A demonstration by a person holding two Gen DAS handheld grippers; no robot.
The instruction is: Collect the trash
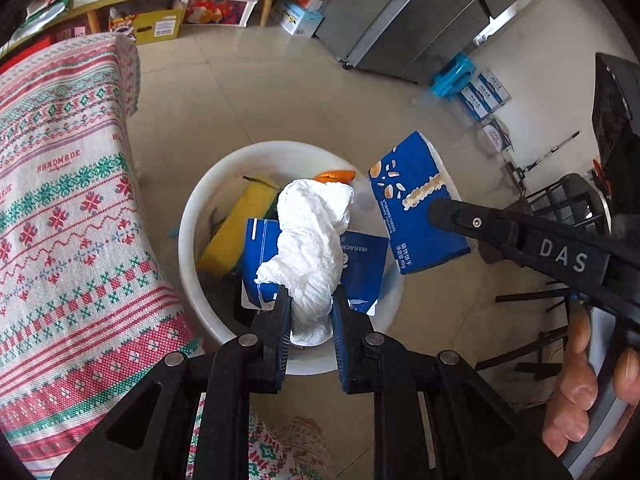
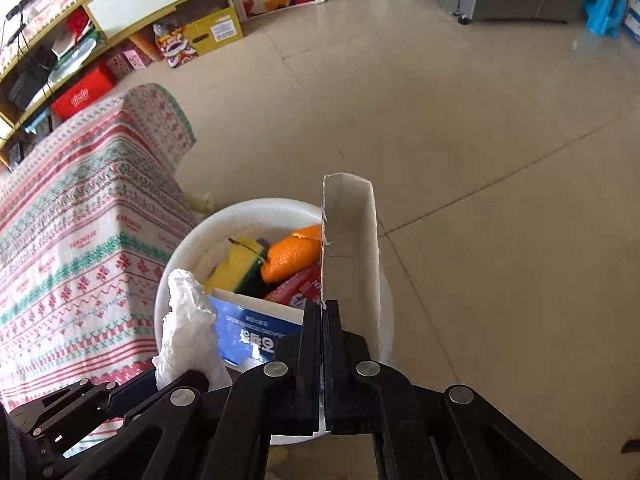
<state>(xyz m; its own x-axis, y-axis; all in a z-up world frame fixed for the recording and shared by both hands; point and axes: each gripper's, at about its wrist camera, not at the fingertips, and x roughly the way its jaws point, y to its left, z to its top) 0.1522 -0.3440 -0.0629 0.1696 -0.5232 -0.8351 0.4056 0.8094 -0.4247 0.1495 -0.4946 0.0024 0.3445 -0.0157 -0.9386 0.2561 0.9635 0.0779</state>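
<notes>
A white round bin [image 1: 188, 236] stands on the floor beside the table; it also shows in the right wrist view [image 2: 256, 210]. It holds a yellow sponge [image 1: 236, 224], orange peel [image 2: 292, 256], a red wrapper [image 2: 296, 288] and a blue carton [image 1: 364, 260]. My left gripper [image 1: 310, 300] is shut on a crumpled white tissue [image 1: 312, 240], held over the bin. My right gripper [image 2: 323, 306] is shut on the edge of an opened blue cardboard box [image 2: 352, 256], held over the bin's right rim; its blue face shows in the left wrist view [image 1: 412, 204].
A table with a patterned red and green cloth [image 1: 60, 200] stands left of the bin. A cabinet with boxes underneath [image 2: 216, 28] lines the far wall. A grey fridge [image 1: 420, 12], a blue stool [image 2: 604, 4] and black chair legs [image 1: 560, 200] stand around the tiled floor.
</notes>
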